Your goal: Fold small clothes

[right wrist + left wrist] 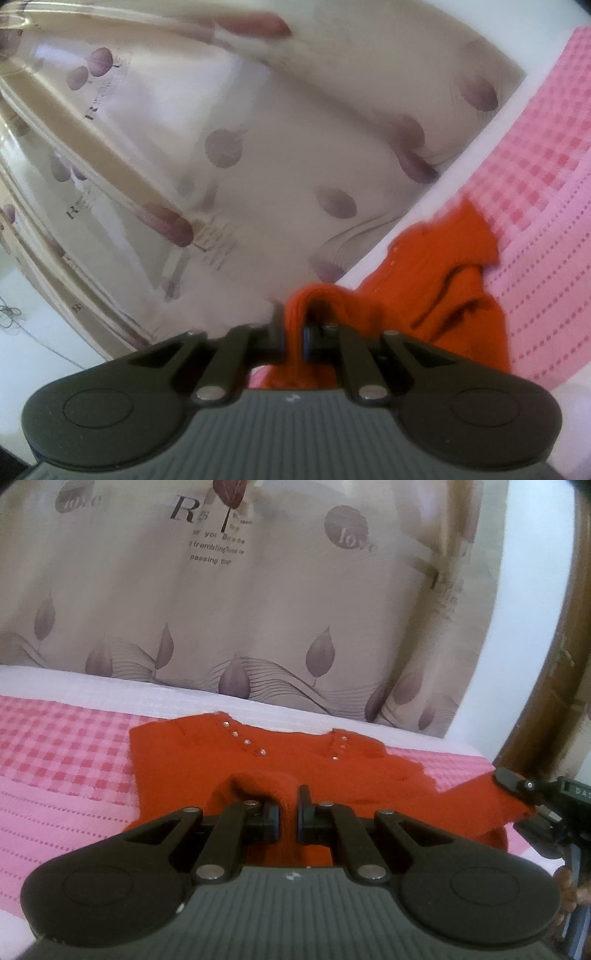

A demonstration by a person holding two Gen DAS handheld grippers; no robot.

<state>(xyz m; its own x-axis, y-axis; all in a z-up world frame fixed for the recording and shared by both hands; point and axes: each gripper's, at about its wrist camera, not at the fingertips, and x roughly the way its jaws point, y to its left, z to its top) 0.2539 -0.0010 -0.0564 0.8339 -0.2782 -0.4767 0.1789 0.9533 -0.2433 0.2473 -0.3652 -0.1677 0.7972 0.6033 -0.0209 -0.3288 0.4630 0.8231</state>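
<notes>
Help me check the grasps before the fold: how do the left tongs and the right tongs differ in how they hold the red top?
The left tongs pinch a bunched fold near the middle of the red top; the right tongs pinch fabric at its outer edge. The left view looks level across the pink checked cover; the right view is strongly tilted. Both are shut on red fabric.

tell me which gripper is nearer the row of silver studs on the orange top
Left. The left gripper pinches the orange top just below the studs; the right gripper grips its far right edge.
</notes>
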